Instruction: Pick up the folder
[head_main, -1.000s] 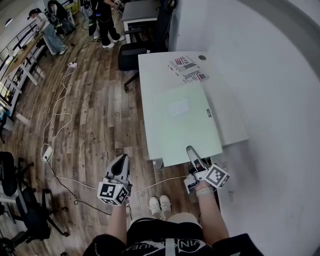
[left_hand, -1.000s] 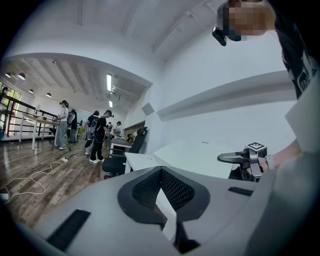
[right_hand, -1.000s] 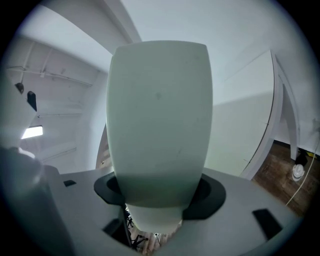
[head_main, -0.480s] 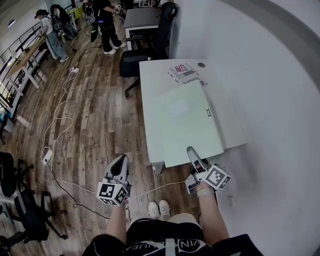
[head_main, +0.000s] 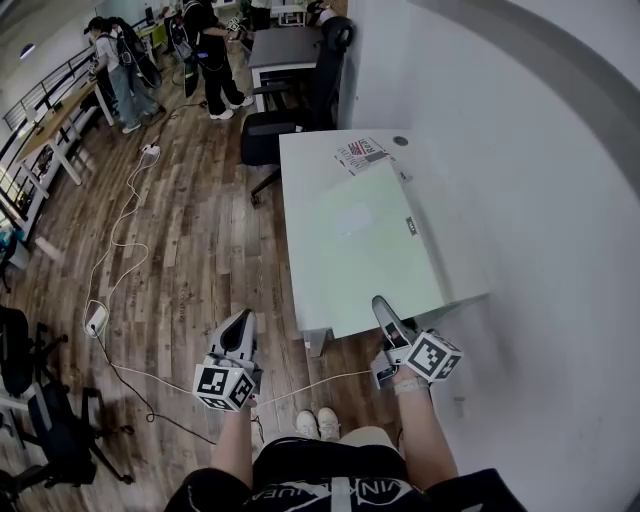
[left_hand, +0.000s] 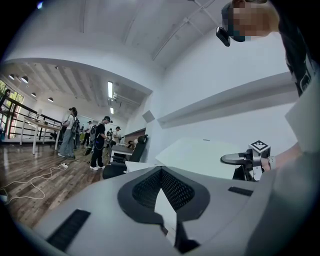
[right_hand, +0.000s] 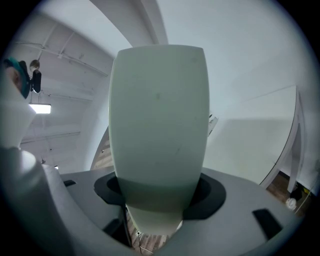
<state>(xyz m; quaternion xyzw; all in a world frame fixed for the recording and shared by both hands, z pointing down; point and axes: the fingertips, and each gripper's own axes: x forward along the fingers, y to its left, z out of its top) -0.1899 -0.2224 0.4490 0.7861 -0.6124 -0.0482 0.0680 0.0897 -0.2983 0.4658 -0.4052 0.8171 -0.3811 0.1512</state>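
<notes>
Right claw (head_main: 384, 306): closed on the near edge of the pale green folder (head_main: 360, 235). The right gripper view shows the sheet clamped between the jaws and filling the space directly ahead.

Folder: it runs forward from this claw over the white table (head_main: 305, 165).

Change noted: a second ago a printed magazine (head_main: 362, 154) lay clear beyond the folder's far edge. The folder now overlaps it, and less bare table shows to the claw's right.

Assessment: the folder appears to be rising off the table in the grip, so the pick-up seems under way but not finished.

Left claw (head_main: 240, 328): jaws together and empty, well to the left of the right claw, over the floor (head_main: 190, 250), taking no part.
</notes>
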